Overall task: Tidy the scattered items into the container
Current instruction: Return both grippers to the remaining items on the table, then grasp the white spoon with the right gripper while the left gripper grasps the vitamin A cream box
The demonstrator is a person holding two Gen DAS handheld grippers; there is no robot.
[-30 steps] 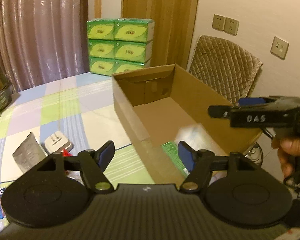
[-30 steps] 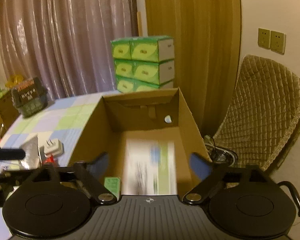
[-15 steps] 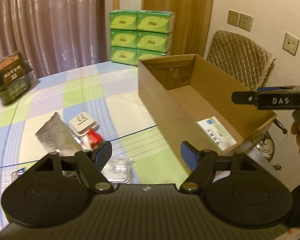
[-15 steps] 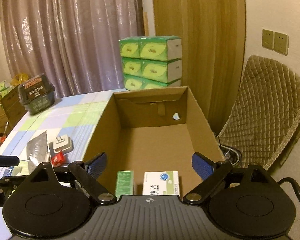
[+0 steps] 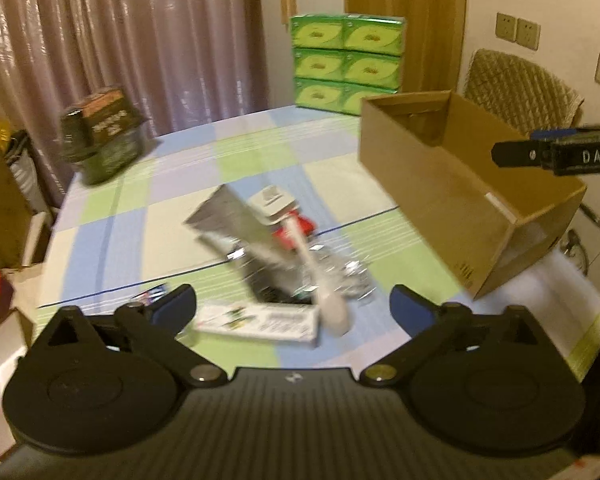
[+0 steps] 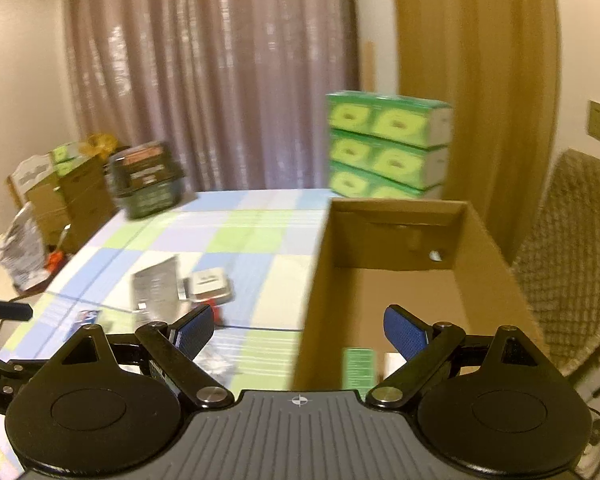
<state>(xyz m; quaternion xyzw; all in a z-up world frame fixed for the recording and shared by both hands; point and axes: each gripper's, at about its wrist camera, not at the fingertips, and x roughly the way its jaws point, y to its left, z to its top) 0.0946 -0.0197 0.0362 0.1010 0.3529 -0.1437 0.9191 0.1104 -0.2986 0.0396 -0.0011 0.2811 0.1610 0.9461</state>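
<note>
My left gripper (image 5: 292, 308) has nothing between its pads and its jaws are opening wide; it hangs above the pile of loose things near the middle of the table (image 5: 112, 216). My right gripper (image 6: 298, 330) is spread too and empty, hanging over the near wall of the cardboard box (image 6: 396, 292), which sits at the table's right edge.

I judge the job only partly done. In the box I can see a small green carton (image 6: 358, 366) and the corner of a white one (image 6: 392, 362) lying on its floor at the near end; the rest of the floor looks bare.

Left on the table: a silver pouch (image 5: 228, 216), a white plug (image 5: 270, 202) just behind a small red thing (image 5: 296, 232), a white spoon (image 5: 320, 280) lying across some crinkled clear wrap (image 5: 348, 276), and a long white carton (image 5: 256, 320) closest to my left pads. A few more bits near the left edge are too blurred to name.

I expect the long white carton is the easiest next pick.
</note>
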